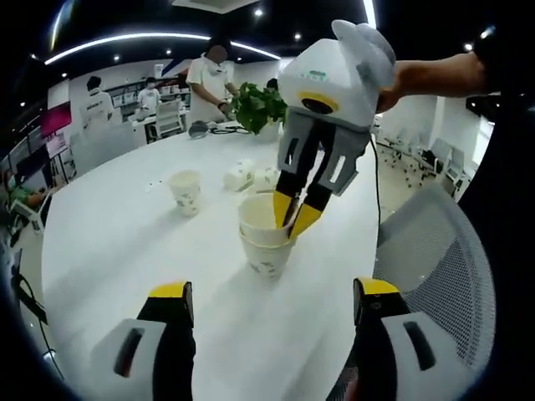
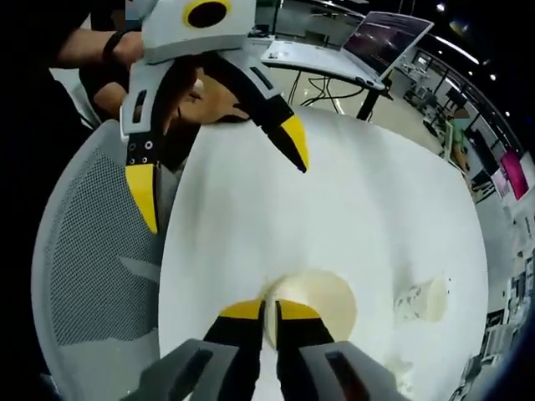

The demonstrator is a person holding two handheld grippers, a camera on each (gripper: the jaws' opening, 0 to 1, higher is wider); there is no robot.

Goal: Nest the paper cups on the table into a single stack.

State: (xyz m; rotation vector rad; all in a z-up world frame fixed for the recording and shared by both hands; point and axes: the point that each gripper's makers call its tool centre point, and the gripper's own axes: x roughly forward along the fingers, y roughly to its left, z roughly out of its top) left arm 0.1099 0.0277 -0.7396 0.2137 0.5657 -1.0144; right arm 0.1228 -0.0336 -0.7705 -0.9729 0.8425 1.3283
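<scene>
Centrally on the round white table (image 1: 117,251), two nested paper cups (image 1: 266,238) form a stack, its upper rim pinched between the right gripper (image 1: 295,215)'s yellow-tipped jaws. Beyond the stack, a third printed cup (image 1: 185,192) stands apart. From the right gripper view, the left gripper (image 2: 221,175) hangs with jaws spread wide above the stack, beside a grey mesh chair (image 2: 92,276).

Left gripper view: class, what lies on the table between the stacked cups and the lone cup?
Only bare white table between the stack and the lone cup, seen in the left gripper view.
</scene>
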